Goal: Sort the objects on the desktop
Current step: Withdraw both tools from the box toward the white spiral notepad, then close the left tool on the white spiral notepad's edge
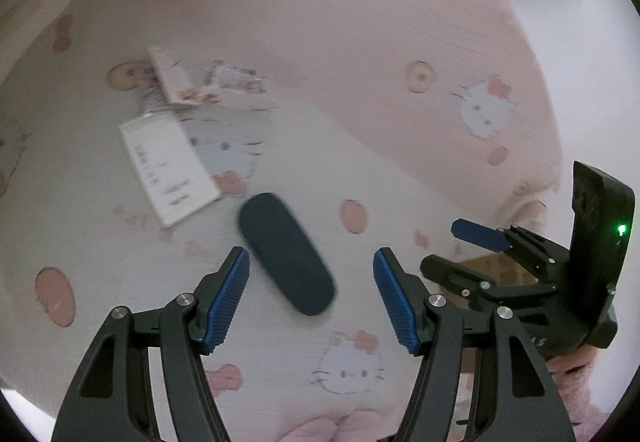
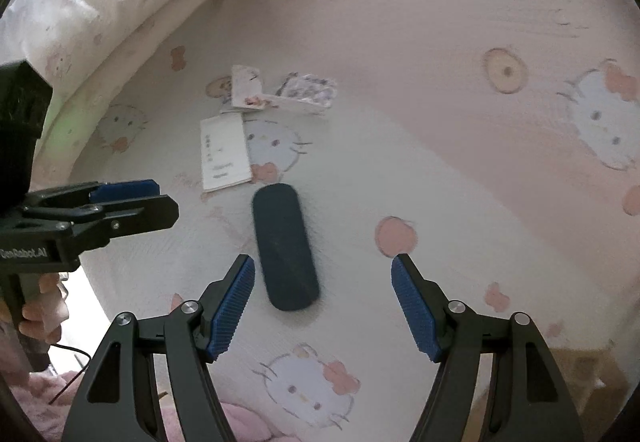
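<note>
On the pink cartoon-print sheet (image 2: 440,122), the dark case (image 2: 286,248) lay just beyond your empty, wide-spread right gripper (image 2: 323,302) and left gripper (image 1: 311,298), so you did best straddling its narrow sides squarely.

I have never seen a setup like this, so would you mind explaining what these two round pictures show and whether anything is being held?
No robot here: a person carries a hand-held two-finger tool in each hand, each with a wide-angle camera looking along its fingers. One picture is from the left tool, the other from the right tool; each also catches the other tool at its edge. Below lies a pink cartoon-cat bedsheet with a dark oval case, a white printed card and some small packets beyond it. Both tools are open and hold nothing; the case lies ahead of the fingers, untouched.
</note>
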`<state>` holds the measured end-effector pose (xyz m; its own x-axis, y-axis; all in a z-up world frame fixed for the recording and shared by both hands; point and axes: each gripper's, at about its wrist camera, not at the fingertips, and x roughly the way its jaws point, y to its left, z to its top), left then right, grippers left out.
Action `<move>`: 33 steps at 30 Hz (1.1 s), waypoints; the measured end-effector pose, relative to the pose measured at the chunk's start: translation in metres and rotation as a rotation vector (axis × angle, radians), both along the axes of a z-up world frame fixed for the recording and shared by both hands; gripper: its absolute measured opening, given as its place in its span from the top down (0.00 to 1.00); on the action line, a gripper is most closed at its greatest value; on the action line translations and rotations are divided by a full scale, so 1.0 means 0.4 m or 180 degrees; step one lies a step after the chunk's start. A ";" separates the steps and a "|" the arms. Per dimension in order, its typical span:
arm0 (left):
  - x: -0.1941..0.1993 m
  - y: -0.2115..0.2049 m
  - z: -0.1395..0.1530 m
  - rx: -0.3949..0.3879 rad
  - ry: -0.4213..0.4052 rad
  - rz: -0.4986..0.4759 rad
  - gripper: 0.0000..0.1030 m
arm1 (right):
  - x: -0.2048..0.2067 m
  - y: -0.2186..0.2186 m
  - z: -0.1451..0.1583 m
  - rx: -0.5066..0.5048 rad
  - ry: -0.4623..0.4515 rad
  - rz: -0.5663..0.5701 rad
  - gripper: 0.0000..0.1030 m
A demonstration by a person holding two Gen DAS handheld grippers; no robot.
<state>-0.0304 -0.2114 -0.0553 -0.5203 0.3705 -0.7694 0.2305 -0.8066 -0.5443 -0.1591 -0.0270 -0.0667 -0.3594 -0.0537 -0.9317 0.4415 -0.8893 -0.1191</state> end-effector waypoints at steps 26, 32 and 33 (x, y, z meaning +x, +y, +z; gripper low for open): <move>-0.006 -0.196 -0.252 -0.0032 -0.0203 0.1259 0.34 | -0.208 -0.106 -0.308 -0.1354 -0.0076 -0.0054 1.00; -0.022 -0.203 -0.293 0.0038 -0.0214 0.1385 0.48 | -0.205 -0.177 -0.342 -0.1206 -0.0107 0.0365 1.00; -0.027 -0.207 -0.301 0.0080 -0.0222 0.1403 0.50 | -0.210 -0.182 -0.351 -0.1193 -0.0106 0.0372 1.00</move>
<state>-0.0411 -0.2940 -0.1757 -0.5800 0.1440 -0.8018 0.5861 -0.6099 -0.5335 -0.2429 -0.0997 -0.2069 -0.3005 -0.4312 -0.8508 0.5406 -0.8118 0.2205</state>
